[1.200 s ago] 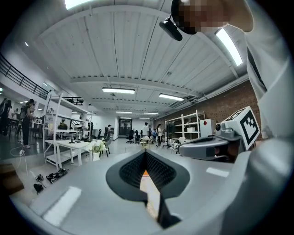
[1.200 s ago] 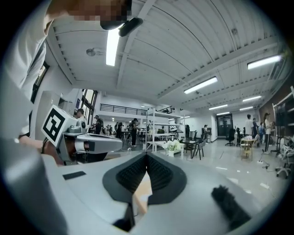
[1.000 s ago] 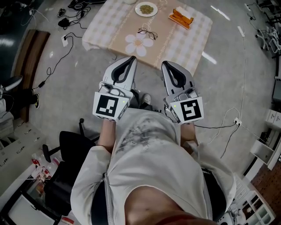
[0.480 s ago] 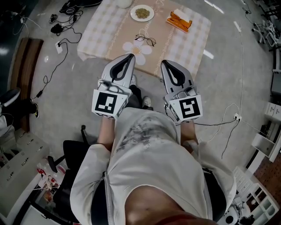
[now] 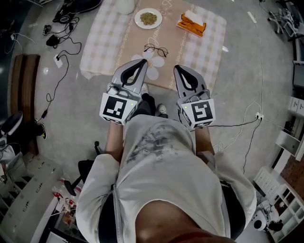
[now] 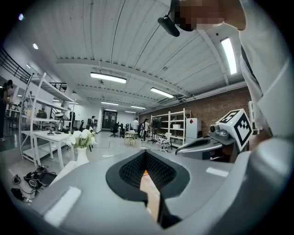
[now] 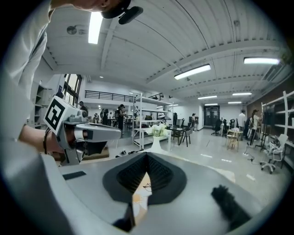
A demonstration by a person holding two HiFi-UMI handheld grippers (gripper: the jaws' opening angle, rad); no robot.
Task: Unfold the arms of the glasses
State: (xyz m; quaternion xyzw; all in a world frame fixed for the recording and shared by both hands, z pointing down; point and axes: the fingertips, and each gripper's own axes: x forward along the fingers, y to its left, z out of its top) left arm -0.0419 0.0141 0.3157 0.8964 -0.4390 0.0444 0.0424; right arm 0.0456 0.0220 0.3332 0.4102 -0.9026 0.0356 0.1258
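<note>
The thin-framed glasses lie on a low table with a checked cloth, arms folded as far as I can tell. Both grippers are held side by side in front of me, short of the table's near edge. My left gripper is shut and empty, its tip over the cloth's printed flower. My right gripper is also shut and empty, to the right of it. In the right gripper view the glasses show through the slit below the shut jaws. The left gripper view shows its jaws shut with only cloth beyond.
On the table's far side stand a plate of greenish food, an orange-filled tray and a white vase. Cables and a plug strip lie on the floor at left; another cable runs at right.
Both grippers have moved forward and a little down toward the table. The table and glasses now sit closer to the gripper tips. Both stayed shut.
</note>
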